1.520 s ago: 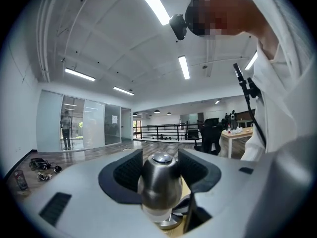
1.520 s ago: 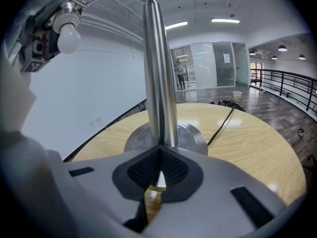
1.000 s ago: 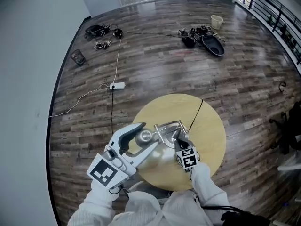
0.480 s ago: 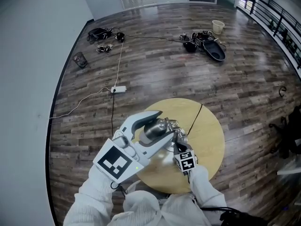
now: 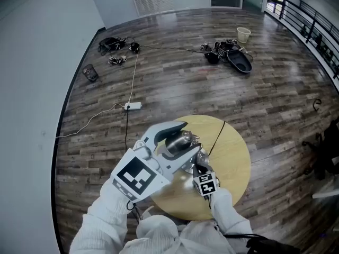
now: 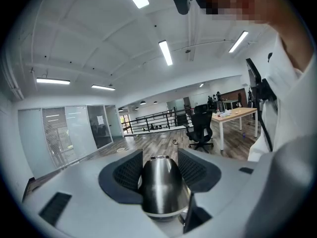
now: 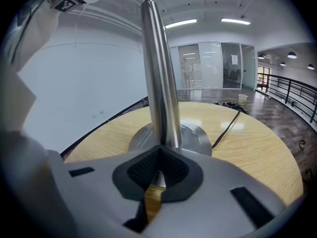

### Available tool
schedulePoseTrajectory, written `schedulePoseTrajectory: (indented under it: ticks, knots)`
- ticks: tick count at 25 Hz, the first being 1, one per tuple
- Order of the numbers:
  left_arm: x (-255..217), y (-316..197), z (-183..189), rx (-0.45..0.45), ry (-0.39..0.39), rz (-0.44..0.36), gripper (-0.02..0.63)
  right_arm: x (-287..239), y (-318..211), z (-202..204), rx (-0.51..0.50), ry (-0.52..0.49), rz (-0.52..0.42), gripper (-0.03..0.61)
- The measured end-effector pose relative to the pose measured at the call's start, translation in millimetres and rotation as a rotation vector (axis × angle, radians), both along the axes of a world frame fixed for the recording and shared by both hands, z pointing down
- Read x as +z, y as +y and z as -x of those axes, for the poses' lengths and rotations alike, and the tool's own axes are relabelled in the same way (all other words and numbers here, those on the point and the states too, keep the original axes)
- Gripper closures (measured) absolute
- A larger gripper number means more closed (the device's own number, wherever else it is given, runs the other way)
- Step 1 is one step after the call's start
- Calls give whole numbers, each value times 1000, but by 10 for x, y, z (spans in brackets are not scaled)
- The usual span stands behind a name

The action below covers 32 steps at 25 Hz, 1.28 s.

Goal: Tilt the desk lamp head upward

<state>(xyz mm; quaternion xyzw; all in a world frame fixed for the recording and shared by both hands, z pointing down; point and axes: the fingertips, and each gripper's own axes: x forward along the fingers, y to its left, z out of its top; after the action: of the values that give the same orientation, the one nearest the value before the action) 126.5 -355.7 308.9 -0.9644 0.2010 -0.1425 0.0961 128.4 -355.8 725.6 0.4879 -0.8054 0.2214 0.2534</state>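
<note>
While the head view looks down on a round wooden table with both my grippers crowded over the lamp, only the gripper views show the grips themselves. The left gripper view faces an office with a desk and chair and shows none of the table. The right gripper view shows the pole, the round base and the tabletop, which my hands mostly hide from above.

The lamp head is a polished steel cone above the near left part of the table. In the left gripper view its wide rim is nearest the camera and its narrow end points away.

My left gripper has its jaws set fairly wide, the ribbed black pads pressed against both sides of the lamp head. My right gripper sits lower, with its jaws nearly together and clamped on the thin pole just above the base. A black cord runs from the base over the table's far edge.
</note>
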Motion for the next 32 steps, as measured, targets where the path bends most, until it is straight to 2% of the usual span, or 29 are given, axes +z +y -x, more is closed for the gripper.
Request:
schedulePoseTrajectory:
  ticks: [5, 9, 12, 14, 16, 18, 20, 22, 23, 24, 25, 26, 28, 32]
  knots:
    - [-19, 3, 7, -28, 33, -45, 388, -17, 3, -28, -7, 17, -4, 569]
    - [-81, 35, 72, -68, 69, -157, 388, -21, -7, -24, 7, 31, -4, 569]
    - [-144, 78, 111, -108, 142, -247, 387, -47, 12, -70, 34, 25, -8, 569]
    - [-185, 136, 233, -149, 194, -277, 387, -187, 21, -153, 106, -9, -54, 569]
    - [-227, 209, 484, -236, 333, -213, 387, -415, 41, -236, 185, -52, -128, 569]
    - [-219, 295, 816, -336, 479, -140, 387, -648, 120, -285, 218, -75, -199, 569]
    - [-62, 391, 1177, -454, 562, -97, 387, -863, 268, -311, 237, -98, -257, 569]
    - [379, 502, 1474, -590, 585, 15, 388, -1058, 433, -323, 272, -134, -302, 569]
    - [709, 570, 1565, -645, 570, 97, 403, -1134, 508, -320, 292, -154, -316, 569]
    - [1095, 642, 1605, -683, 537, 184, 449, -1184, 575, -311, 308, -172, -322, 569]
    - [1499, 713, 1595, -703, 488, 264, 518, -1205, 631, -295, 318, -184, -322, 569]
    - [1871, 776, 1545, -708, 426, 333, 614, -1200, 676, -271, 322, -192, -314, 569]
    - [2392, 866, 1395, -696, 318, 419, 614, -1151, 749, -208, 314, -194, -293, 569]
    - [2782, 957, 1166, -681, 236, 494, 614, -1124, 869, -95, 272, -181, -282, 569]
